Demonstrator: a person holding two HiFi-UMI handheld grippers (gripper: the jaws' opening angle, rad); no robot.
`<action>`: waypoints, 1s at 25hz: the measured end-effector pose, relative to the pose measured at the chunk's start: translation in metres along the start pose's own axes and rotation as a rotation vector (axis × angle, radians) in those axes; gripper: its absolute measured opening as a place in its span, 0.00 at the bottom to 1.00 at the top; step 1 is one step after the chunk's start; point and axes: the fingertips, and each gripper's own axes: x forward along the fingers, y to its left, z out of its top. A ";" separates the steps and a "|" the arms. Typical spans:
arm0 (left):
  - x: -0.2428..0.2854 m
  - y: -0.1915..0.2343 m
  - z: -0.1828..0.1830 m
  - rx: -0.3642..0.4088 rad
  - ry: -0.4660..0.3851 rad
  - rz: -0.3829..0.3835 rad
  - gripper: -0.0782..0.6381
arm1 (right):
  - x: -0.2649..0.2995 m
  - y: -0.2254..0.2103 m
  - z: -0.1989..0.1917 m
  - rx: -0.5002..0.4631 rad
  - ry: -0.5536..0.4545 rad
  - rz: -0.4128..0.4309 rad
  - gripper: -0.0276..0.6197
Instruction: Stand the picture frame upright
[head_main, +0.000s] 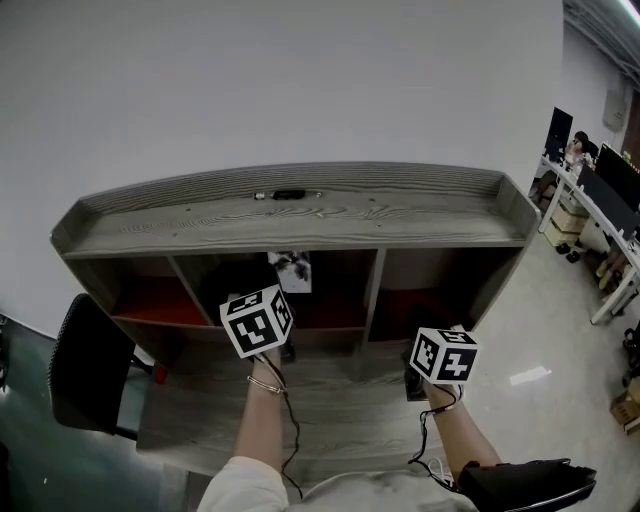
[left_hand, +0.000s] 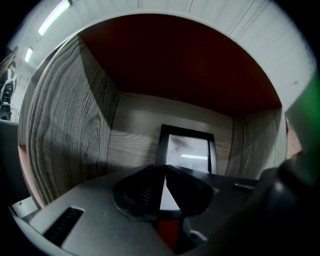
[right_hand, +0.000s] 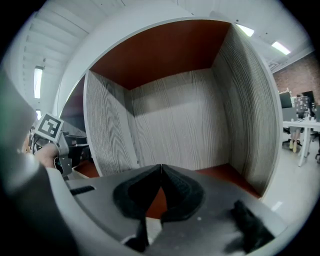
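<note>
Grey wood-grain boards make up the shelf unit (head_main: 300, 225), its three compartments lined red-brown. The picture frame (left_hand: 186, 150) stands in the middle one, upright on its lower edge, close to the rear wall or leaning on it; I cannot tell which. The left gripper (left_hand: 164, 170) points almost level into that compartment, its fingers parted by only a thin slit with nothing pressed between them. The frame shows through the slit, farther in and apart from them. I read this as a hand poised nearby in case the frame tips, and the task looks all but done. The right gripper (right_hand: 161, 167) faces the right-hand compartment with its fingers closed together on nothing, probably parked out of the way. Upright dividers (head_main: 372, 290) box the frame in on both sides, so any further touch would have to come straight from the front. A small dark object (head_main: 288, 195) lies on the top board, a black chair (head_main: 88, 365) stands to the left, and office tables (head_main: 600, 215) sit well off to the right.
</note>
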 end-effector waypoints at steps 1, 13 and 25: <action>0.000 0.000 0.000 0.001 0.001 -0.005 0.21 | 0.000 0.000 -0.001 0.000 0.001 0.001 0.09; -0.002 -0.002 -0.002 0.000 -0.009 -0.033 0.23 | 0.000 -0.001 -0.006 -0.001 0.013 0.002 0.09; -0.015 0.000 -0.005 0.018 0.006 -0.032 0.26 | -0.007 0.004 -0.010 0.000 0.014 0.006 0.09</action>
